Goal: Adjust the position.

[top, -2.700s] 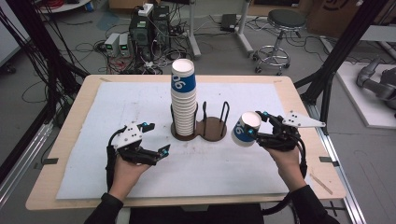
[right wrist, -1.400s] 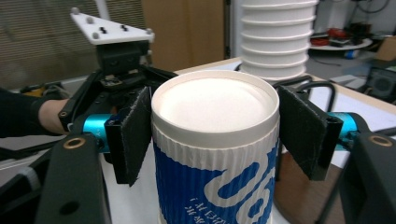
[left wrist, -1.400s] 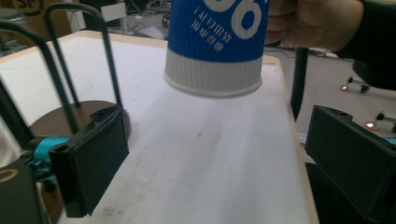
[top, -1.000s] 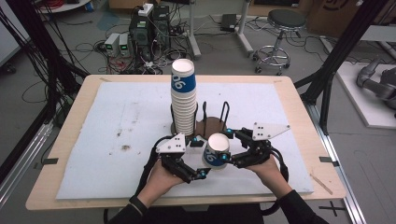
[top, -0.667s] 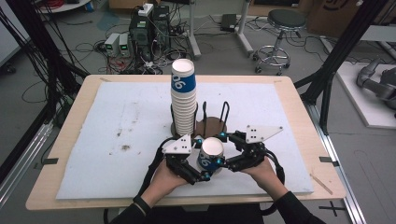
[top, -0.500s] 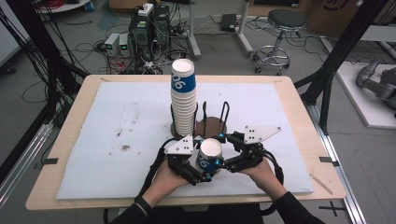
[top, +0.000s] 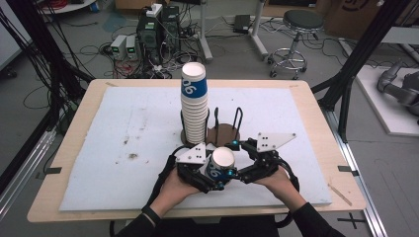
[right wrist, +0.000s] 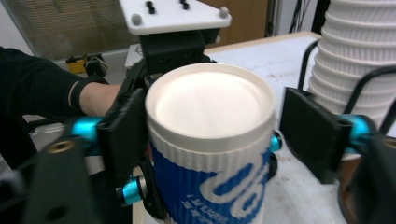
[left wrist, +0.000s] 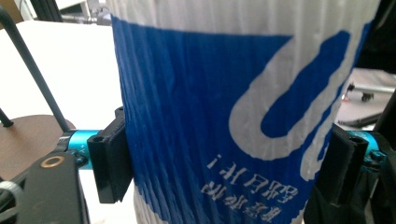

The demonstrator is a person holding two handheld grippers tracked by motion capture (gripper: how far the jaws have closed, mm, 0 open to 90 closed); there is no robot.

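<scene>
Mid-handover at lower centre of the high view: your left gripper (top: 213,178) jaws have just closed onto the cup (top: 220,166), right gripper (top: 240,170) jaws just opened off it; next, back the right away.

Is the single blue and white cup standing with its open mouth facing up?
No. In the right gripper view the cup shows its closed flat bottom on top, so it is held upside down.

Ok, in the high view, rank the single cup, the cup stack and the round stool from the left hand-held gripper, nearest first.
1. Single cup: between the jaws of the left hand-held gripper.
2. Cup stack: just behind, in the wire holder.
3. Round stool: on the floor, far right.
</scene>
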